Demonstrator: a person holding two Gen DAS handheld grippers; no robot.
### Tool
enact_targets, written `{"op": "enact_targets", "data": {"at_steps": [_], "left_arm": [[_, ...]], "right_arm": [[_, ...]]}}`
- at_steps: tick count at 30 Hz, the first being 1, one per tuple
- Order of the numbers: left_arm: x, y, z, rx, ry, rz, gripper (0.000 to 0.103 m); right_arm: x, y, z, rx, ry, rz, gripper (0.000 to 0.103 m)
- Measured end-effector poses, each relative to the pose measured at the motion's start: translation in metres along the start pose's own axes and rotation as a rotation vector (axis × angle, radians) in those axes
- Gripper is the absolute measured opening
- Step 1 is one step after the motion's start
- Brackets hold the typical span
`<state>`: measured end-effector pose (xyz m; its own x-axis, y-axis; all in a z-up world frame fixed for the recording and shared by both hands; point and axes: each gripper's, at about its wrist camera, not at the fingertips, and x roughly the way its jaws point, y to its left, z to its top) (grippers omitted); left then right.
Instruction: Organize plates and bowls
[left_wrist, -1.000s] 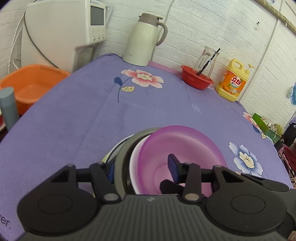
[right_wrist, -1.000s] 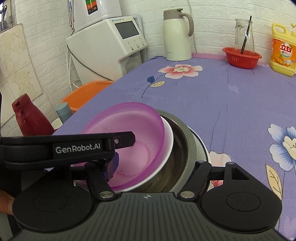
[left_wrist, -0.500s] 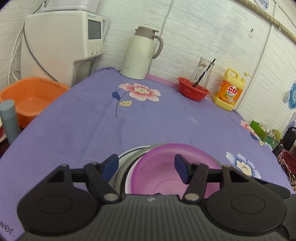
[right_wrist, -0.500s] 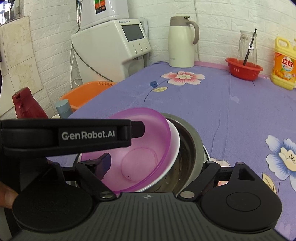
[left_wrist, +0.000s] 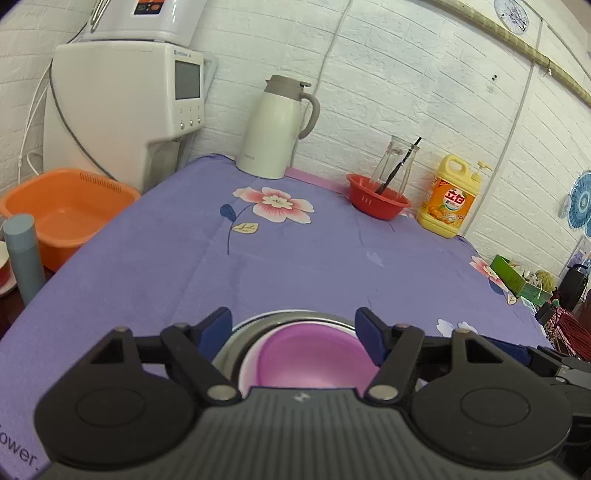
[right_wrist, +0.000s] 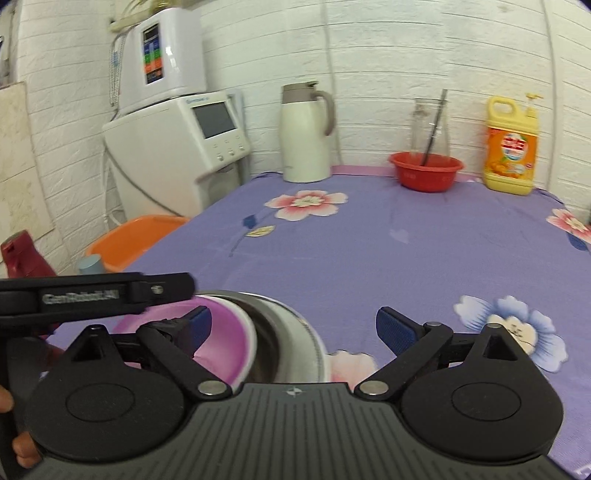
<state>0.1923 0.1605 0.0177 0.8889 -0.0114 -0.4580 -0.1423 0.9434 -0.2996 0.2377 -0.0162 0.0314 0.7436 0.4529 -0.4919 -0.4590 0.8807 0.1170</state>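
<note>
A purple plastic bowl (left_wrist: 310, 354) lies nested in a white bowl (left_wrist: 247, 369), inside a steel bowl (left_wrist: 280, 315), at the near edge of the purple flowered tablecloth (left_wrist: 295, 258). My left gripper (left_wrist: 293, 325) hovers just above and behind the stack, its jaws opening, pads clear of the bowls. In the right wrist view the same stack shows, with the purple bowl (right_wrist: 225, 343) and steel bowl (right_wrist: 291, 343). My right gripper (right_wrist: 293, 326) is open above it, nothing between its fingers. The left gripper's body (right_wrist: 92, 295) crosses the left side there.
At the table's back stand a cream thermos jug (left_wrist: 275, 129), a red basket (left_wrist: 378, 201) with a glass jar, and a yellow detergent bottle (left_wrist: 448, 197). A white appliance (left_wrist: 122, 110), an orange basin (left_wrist: 62, 210) and a grey flask (left_wrist: 24, 254) sit off the left edge.
My left gripper let go of the purple bowl's rim, opened wide and drew back and up. My right gripper also pulled back and tilted up. The purple bowl settled into the stack.
</note>
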Motion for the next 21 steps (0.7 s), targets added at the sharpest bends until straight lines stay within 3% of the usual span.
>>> {"op": "enact_targets", "data": {"at_steps": [1,9,17,21], "left_arm": [[-0.004,-0.003,-0.001,0.001,-0.005,0.002,0.076],[-0.041,-0.037,-0.021,0.022,-0.025,-0.039,0.077],[-0.076,-0.067,-0.073,0.124,0.019,-0.032,0.078],[-0.091,-0.068,-0.098,0.131,0.028,-0.042,0.078]], "right_arm": [[-0.003,-0.005,-0.002,0.015,0.001,-0.011,0.103],[-0.042,-0.028,-0.021,0.094,-0.005,-0.102,0.103],[-0.088,-0.044,-0.065,0.198,0.046,-0.195,0.103],[-0.109,-0.039,-0.081,0.214,0.023,-0.233,0.103]]}}
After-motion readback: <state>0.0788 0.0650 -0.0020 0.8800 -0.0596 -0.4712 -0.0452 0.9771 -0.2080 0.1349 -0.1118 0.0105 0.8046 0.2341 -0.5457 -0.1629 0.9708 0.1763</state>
